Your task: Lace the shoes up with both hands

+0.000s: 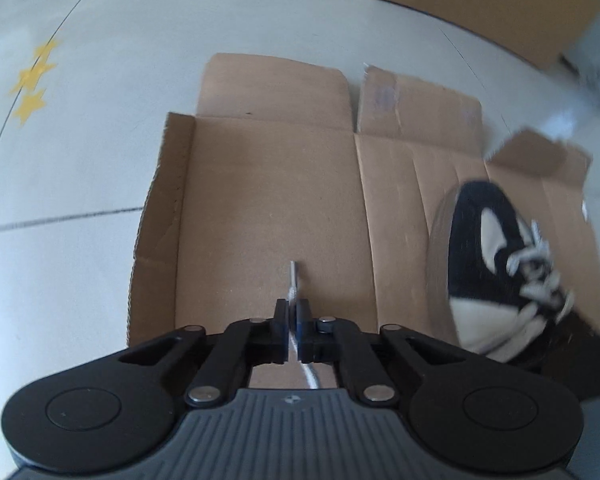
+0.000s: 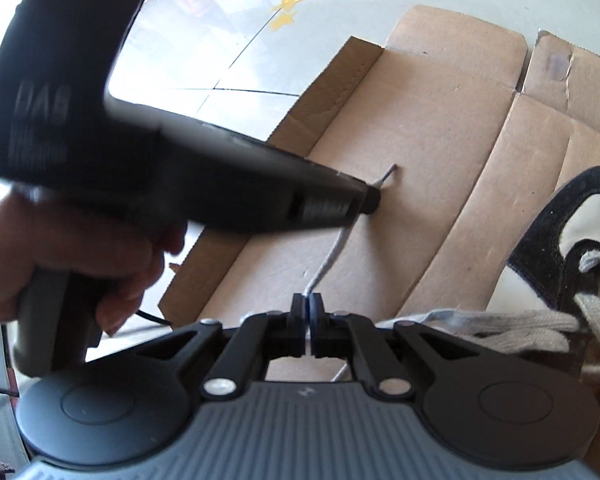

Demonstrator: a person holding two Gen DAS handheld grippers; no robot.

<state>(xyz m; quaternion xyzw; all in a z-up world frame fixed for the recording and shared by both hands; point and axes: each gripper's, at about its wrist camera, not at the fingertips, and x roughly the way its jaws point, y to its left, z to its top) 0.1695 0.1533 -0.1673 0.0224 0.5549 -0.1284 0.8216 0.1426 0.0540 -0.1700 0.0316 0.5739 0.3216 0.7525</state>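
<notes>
A black and cream sneaker [image 1: 496, 264] lies on flattened cardboard [image 1: 268, 192] at the right of the left wrist view, its grey laces partly threaded. My left gripper [image 1: 292, 308] is shut on the grey shoelace [image 1: 293, 280], whose stiff tip sticks out just past the fingertips. In the right wrist view my right gripper [image 2: 309, 304] is closed on the same shoelace [image 2: 332, 256] lower down. The lace runs up from there to the left gripper [image 2: 374, 198], which a hand [image 2: 80, 248] holds. The sneaker [image 2: 560, 220] sits at the right, its laces trailing behind my right fingers.
The cardboard [image 2: 420, 120] lies on a pale tiled floor [image 1: 80, 160] with yellow star stickers [image 1: 32, 80]. A closed cardboard box [image 1: 492, 4] stands at the far right. A torn flap of the cardboard rises along its left side.
</notes>
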